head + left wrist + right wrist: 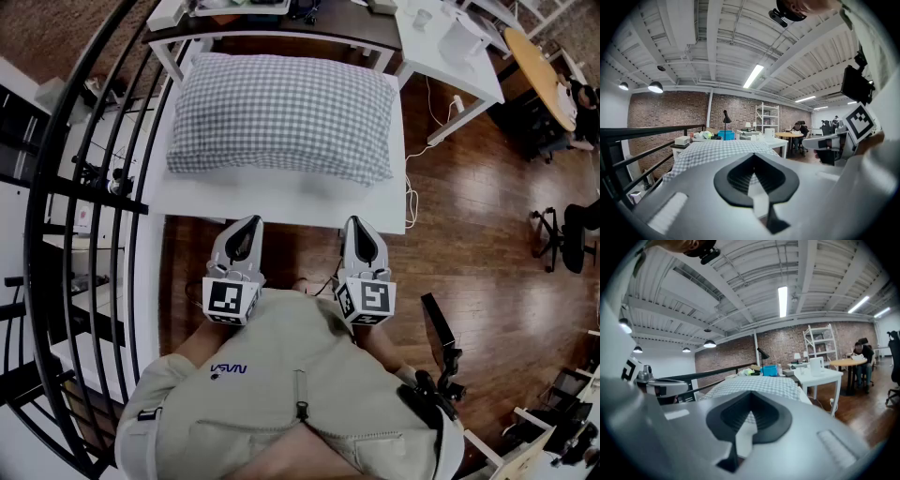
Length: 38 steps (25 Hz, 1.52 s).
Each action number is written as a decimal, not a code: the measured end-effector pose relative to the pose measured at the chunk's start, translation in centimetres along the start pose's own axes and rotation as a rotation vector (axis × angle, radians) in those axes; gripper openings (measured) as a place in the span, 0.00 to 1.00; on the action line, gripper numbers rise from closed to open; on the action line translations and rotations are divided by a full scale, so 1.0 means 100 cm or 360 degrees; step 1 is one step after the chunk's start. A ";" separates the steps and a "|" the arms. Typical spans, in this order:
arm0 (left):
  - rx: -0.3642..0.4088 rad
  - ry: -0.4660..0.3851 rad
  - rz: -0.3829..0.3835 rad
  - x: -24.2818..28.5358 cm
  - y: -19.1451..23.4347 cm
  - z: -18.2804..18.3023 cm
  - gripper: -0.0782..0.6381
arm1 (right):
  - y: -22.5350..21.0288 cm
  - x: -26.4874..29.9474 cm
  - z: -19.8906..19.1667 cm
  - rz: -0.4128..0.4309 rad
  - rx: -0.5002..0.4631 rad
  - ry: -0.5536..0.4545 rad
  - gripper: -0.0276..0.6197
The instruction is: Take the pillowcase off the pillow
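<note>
Both the left tongs (246, 227) and right tongs (357, 225) are clenched empty, held short of the counter (281, 202), seemingly poised before reaching for the untouched checked pillowcase (281, 112).

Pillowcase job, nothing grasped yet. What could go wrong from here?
The left gripper and right gripper are shut, short of the white table. Reaching the grey-and-white checked pillowcase that way would likely just shove it.
Nothing pins it down, so a pull toward the near edge may drag the whole bundle off the table.
The case's open end isn't visible, so a grab may land on the wrong end.
</note>
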<state>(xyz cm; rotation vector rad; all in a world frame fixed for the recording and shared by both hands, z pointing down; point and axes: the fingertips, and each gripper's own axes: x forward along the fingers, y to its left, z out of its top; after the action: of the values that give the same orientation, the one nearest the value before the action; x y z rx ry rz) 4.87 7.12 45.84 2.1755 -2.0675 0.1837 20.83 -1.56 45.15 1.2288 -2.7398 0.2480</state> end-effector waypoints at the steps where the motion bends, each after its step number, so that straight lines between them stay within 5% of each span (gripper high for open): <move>1: 0.0014 -0.0012 -0.0040 0.011 0.008 0.002 0.11 | 0.001 0.011 0.005 -0.0025 -0.0017 -0.0010 0.05; 6: 0.0015 -0.0069 -0.0165 0.058 0.075 0.026 0.11 | 0.025 0.080 0.030 -0.0136 -0.0039 -0.0041 0.05; 12: 0.0059 -0.0109 -0.0238 0.088 0.159 0.045 0.11 | 0.080 0.158 0.055 -0.0105 -0.0138 0.0005 0.05; 16: 0.0005 -0.0055 -0.0127 0.086 0.227 0.032 0.11 | 0.131 0.211 0.058 0.0040 -0.0240 0.0084 0.05; 23: -0.0077 0.0054 0.0236 0.076 0.325 0.005 0.11 | 0.234 0.295 0.029 0.0541 -0.0501 0.0338 0.05; 27: -0.0186 0.0091 0.0437 0.057 0.351 -0.012 0.11 | 0.289 0.320 -0.024 0.0810 -0.0745 0.0595 0.28; 32: -0.0201 0.0160 0.0528 0.036 0.363 -0.031 0.11 | 0.298 0.352 -0.118 0.0801 -0.1263 0.0956 0.35; 33: -0.0207 0.0171 0.0540 0.034 0.364 -0.035 0.11 | 0.291 0.356 -0.129 0.0769 -0.1366 0.0991 0.33; 34: -0.0215 0.0183 0.0549 0.032 0.364 -0.038 0.11 | 0.285 0.357 -0.135 0.0748 -0.1424 0.1001 0.15; 35: -0.0223 0.0196 0.0555 0.031 0.364 -0.042 0.12 | 0.281 0.356 -0.134 0.0746 -0.1427 0.0992 0.07; 38: -0.0231 0.0242 0.0569 0.032 0.369 -0.051 0.11 | 0.282 0.340 -0.110 0.0793 -0.1263 0.0902 0.06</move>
<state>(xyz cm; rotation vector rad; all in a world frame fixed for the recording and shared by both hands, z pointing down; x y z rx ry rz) -31.77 3.07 51.95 1.6445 -2.2835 0.2195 -22.19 -5.62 59.43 0.2144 -2.2041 -0.3669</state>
